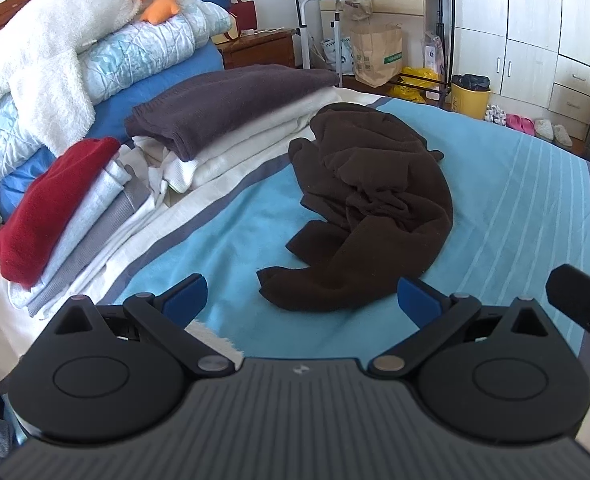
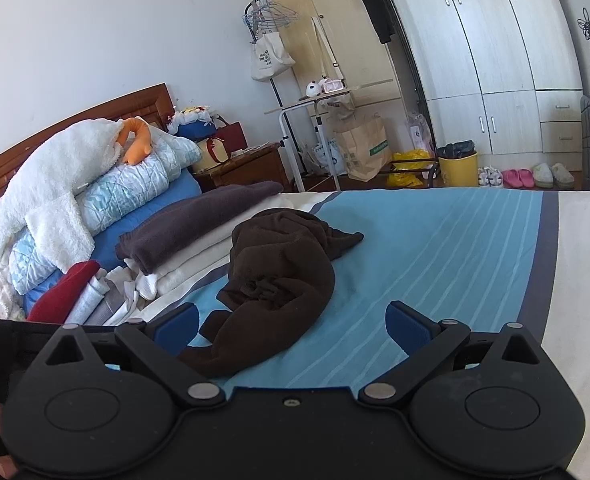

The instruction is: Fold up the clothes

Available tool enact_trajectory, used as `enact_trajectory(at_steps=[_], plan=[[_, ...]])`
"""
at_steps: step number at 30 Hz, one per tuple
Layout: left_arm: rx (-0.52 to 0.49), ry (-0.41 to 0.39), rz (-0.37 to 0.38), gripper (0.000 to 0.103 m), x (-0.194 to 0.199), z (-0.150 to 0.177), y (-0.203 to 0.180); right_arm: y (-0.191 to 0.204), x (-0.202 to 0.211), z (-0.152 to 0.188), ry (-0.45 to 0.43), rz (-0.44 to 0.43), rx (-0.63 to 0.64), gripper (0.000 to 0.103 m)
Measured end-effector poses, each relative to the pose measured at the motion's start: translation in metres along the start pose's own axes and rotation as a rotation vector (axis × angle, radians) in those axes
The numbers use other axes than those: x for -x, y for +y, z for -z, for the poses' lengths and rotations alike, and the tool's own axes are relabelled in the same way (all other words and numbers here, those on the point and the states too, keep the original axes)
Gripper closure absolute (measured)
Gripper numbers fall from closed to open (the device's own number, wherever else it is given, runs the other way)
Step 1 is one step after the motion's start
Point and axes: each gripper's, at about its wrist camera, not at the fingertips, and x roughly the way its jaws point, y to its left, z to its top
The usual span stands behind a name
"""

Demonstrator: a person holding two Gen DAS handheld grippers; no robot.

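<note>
A crumpled dark brown garment (image 1: 371,208) lies in a heap on the blue striped bedspread (image 1: 515,216). My left gripper (image 1: 301,298) hovers open just short of its near edge, blue pads spread wide, nothing between them. In the right wrist view the same brown garment (image 2: 279,284) lies ahead and a little left. My right gripper (image 2: 291,326) is open too, its left pad (image 2: 175,326) close to the garment's near end, not touching as far as I can tell. The other gripper's black body (image 1: 579,300) shows at the right edge of the left wrist view.
Folded clothes are stacked at the left: a dark purple-grey sweater (image 1: 223,108) on white ones, and a red garment (image 1: 51,208) on grey and white pieces. Bedding (image 1: 55,48) is piled by the headboard. Beyond the bed stand a side table, paper bag (image 2: 361,148), yellow bin (image 2: 457,166) and wardrobe.
</note>
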Motion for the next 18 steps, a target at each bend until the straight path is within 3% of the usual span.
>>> enact_trajectory(at_steps=[4,9,12,16,18], plan=[[0.014,0.004,-0.002,0.000,-0.007,-0.005,0.000,-0.003,-0.007,0.004,0.021,0.008,-0.033,0.001],[0.048,-0.074,-0.042,0.000,-0.020,-0.030,0.007,0.002,-0.022,-0.007,0.059,-0.005,-0.078,0.002],[0.043,-0.047,0.067,0.000,-0.031,-0.058,0.008,0.013,-0.033,-0.018,0.062,-0.018,0.005,0.002],[-0.040,-0.083,0.117,0.000,-0.041,-0.096,-0.007,0.016,-0.056,-0.038,0.096,-0.013,0.062,0.002],[-0.094,-0.051,0.195,0.000,-0.061,-0.122,-0.016,0.019,-0.072,-0.049,0.105,0.002,0.094,0.002]])
